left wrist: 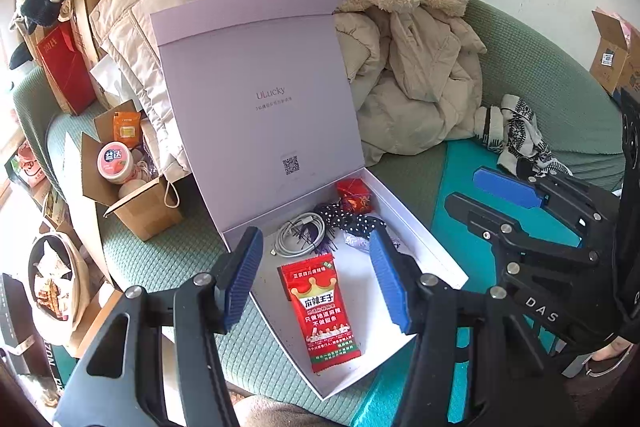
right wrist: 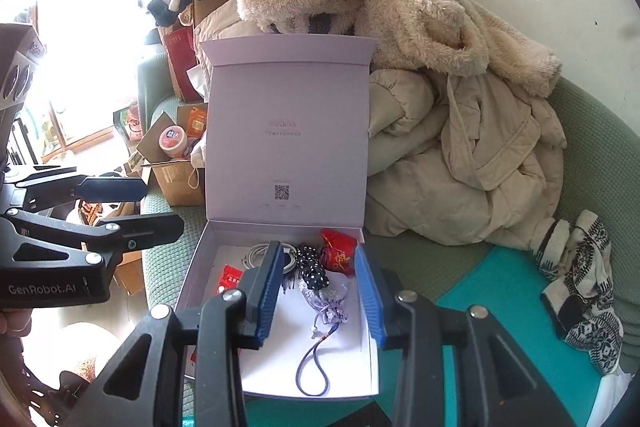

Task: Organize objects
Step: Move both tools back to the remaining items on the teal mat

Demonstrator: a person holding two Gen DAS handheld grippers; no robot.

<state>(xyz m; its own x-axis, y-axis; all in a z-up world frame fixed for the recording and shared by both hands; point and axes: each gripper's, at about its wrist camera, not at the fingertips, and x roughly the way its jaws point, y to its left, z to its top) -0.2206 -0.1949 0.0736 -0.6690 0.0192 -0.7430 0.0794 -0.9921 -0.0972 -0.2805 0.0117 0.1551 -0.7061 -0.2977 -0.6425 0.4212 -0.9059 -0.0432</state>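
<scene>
A white gift box (left wrist: 424, 239) lies on the green sofa with its lid (left wrist: 260, 87) propped upright. Inside it are a red snack packet (left wrist: 324, 311), a coiled white cable (left wrist: 300, 233), a black polka-dot cloth (left wrist: 352, 221), a red pouch (left wrist: 354, 195) and a lilac drawstring pouch (right wrist: 332, 307). My left gripper (left wrist: 316, 279) hovers above the box's near-left part, open, with nothing between its blue pads. My right gripper (right wrist: 320, 291) hangs over the box (right wrist: 196, 267), its jaws apart and empty. Each gripper also shows in the other's view: the right gripper (left wrist: 480, 195), the left gripper (right wrist: 148, 207).
Beige coats (left wrist: 420, 75) are heaped behind and right of the box. A patterned cloth (left wrist: 516, 131) lies by a teal mat (left wrist: 460, 187). At the left stand a cardboard box with a pink-lidded jar (left wrist: 114, 161), a red bag (left wrist: 64, 67) and a sack of snacks (left wrist: 52, 283).
</scene>
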